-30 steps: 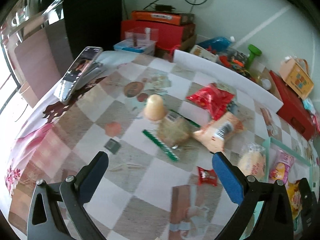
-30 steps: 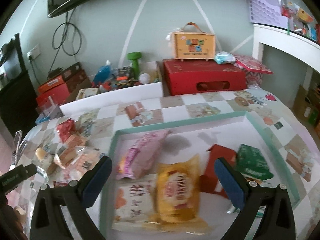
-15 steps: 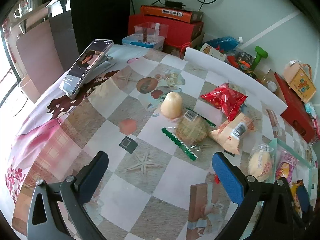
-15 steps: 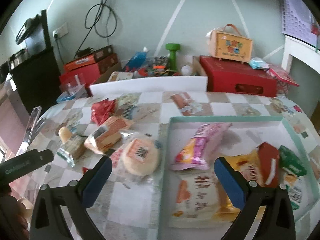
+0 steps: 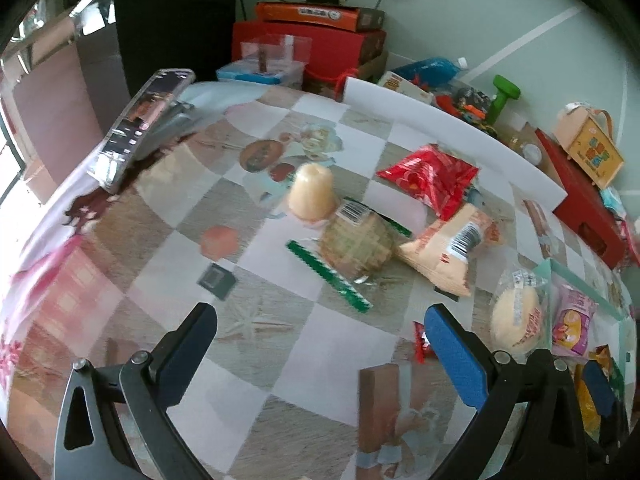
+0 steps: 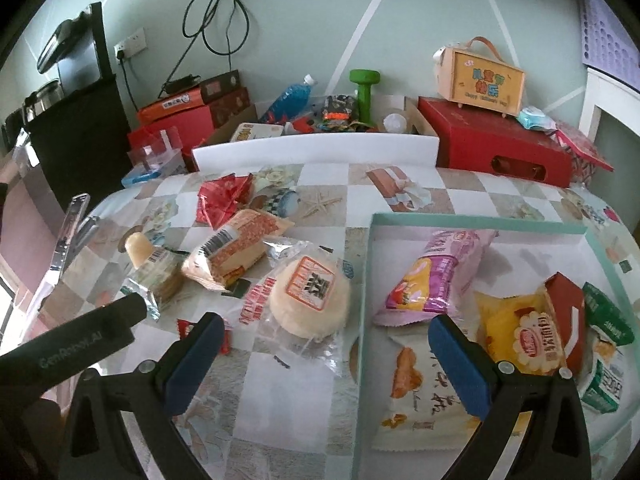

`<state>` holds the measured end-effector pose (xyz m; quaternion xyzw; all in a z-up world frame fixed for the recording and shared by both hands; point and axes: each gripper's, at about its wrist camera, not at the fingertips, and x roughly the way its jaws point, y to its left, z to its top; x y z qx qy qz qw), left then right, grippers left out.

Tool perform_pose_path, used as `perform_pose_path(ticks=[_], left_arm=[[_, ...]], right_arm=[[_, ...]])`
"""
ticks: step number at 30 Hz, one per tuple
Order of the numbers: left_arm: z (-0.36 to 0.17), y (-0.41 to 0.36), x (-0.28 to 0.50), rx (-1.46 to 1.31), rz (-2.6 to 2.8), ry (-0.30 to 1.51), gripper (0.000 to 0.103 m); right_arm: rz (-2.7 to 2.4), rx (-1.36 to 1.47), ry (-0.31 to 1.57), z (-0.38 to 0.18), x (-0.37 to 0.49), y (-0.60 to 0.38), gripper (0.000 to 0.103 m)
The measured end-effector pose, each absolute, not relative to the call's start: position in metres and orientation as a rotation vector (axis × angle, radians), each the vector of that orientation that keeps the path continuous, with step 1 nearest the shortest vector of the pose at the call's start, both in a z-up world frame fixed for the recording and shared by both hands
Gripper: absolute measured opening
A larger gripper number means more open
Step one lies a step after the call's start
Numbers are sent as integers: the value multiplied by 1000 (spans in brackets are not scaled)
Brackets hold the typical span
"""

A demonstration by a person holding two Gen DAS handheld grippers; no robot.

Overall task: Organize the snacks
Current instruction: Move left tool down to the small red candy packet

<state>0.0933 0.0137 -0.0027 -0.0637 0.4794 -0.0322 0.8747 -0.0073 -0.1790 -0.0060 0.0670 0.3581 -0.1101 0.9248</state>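
Loose snacks lie on the checked tablecloth: a cream jelly cup, a woven-looking round cake in a clear wrapper, an orange packet, a red packet and a small red candy. A round white cake in a clear wrapper lies just left of the teal tray. The tray holds a pink packet, a yellow packet, a red box and others. My left gripper is open and empty, short of the woven cake. My right gripper is open and empty, just behind the white cake.
A phone on a stand sits at the table's left edge. A white board stands along the back, with red boxes, a green dumbbell and a bottle behind it. The left gripper's body is close on the right gripper's left.
The right gripper has swung left from over the tray, so the white cake now lies ahead of its open fingers. The left gripper has shifted slightly over the loose snacks. Both stayed open.
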Motion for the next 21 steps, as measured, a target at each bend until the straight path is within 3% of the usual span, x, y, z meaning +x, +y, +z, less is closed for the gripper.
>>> perform_pose_path(ticks=[18, 21], left_arm=[[-21, -30, 92, 30, -166, 1055, 102], [-23, -35, 90, 50, -176, 1058, 89]], right_arm=[[-293, 177, 709, 1, -16, -206, 103], [-300, 195, 711, 1, -17, -211, 103]])
